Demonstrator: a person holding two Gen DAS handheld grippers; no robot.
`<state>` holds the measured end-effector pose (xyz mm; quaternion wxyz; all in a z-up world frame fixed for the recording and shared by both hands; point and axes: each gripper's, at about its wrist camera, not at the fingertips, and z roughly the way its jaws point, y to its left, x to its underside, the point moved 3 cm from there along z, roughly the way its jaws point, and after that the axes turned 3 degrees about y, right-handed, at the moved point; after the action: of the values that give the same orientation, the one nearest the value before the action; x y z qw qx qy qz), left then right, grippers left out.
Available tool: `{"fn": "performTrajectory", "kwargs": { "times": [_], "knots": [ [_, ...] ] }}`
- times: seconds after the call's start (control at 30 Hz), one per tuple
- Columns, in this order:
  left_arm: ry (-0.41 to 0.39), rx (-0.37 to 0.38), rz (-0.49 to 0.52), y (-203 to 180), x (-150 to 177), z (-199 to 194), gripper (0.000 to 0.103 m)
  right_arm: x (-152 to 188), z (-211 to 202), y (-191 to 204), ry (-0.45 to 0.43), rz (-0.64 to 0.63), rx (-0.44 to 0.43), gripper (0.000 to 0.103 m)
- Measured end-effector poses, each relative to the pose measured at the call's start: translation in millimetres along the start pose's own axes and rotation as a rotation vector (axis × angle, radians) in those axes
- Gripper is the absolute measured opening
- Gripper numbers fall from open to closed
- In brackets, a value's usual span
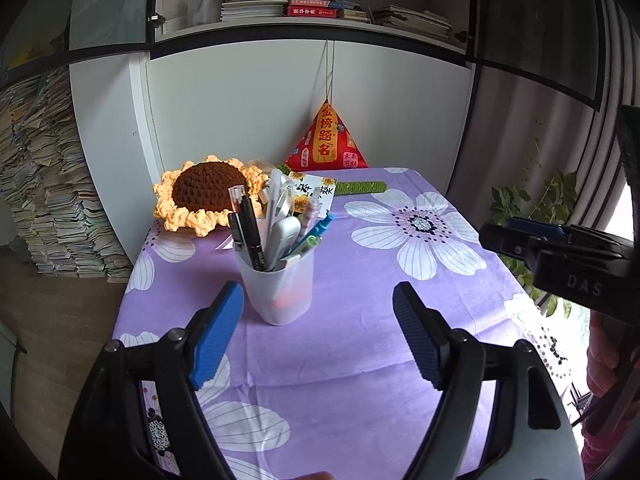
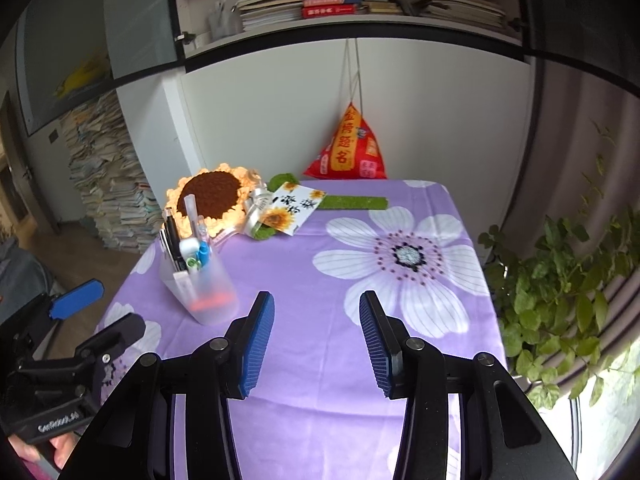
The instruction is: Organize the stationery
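A translucent white pen cup [image 1: 277,288] stands on the purple flowered tablecloth [image 1: 360,360], filled with several pens, markers and a white tube. In the right wrist view the same pen cup [image 2: 208,292] stands left of centre. My left gripper [image 1: 318,308] is open, just short of the cup, with nothing between its blue pads. My right gripper [image 2: 316,312] is open too, over bare cloth to the right of the cup, holding nothing. The other gripper shows at the edge of each view.
At the back of the table lie a crocheted sunflower [image 1: 204,194], a sunflower card [image 2: 294,208], a green stem piece [image 2: 354,202] and a red triangular pouch [image 1: 326,140]. Stacks of books [image 1: 52,184] stand left of the table; a leafy plant [image 2: 560,292] hangs at the right edge.
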<state>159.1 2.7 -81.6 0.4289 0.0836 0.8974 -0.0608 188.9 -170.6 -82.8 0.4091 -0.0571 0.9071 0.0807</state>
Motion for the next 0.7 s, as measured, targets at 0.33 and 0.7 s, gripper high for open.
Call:
{"fn": "performTrajectory", "kwargs": {
  "times": [0.33, 0.7],
  "knots": [
    [-0.009, -0.039, 0.018, -19, 0, -15, 0.08, 17, -30, -11, -0.049, 0.008, -0.005, 0.057],
    [-0.057, -0.048, -0.046, -19, -4, -33, 0.082, 25, -52, -9, -0.084, -0.008, -0.002, 0.065]
  ]
}}
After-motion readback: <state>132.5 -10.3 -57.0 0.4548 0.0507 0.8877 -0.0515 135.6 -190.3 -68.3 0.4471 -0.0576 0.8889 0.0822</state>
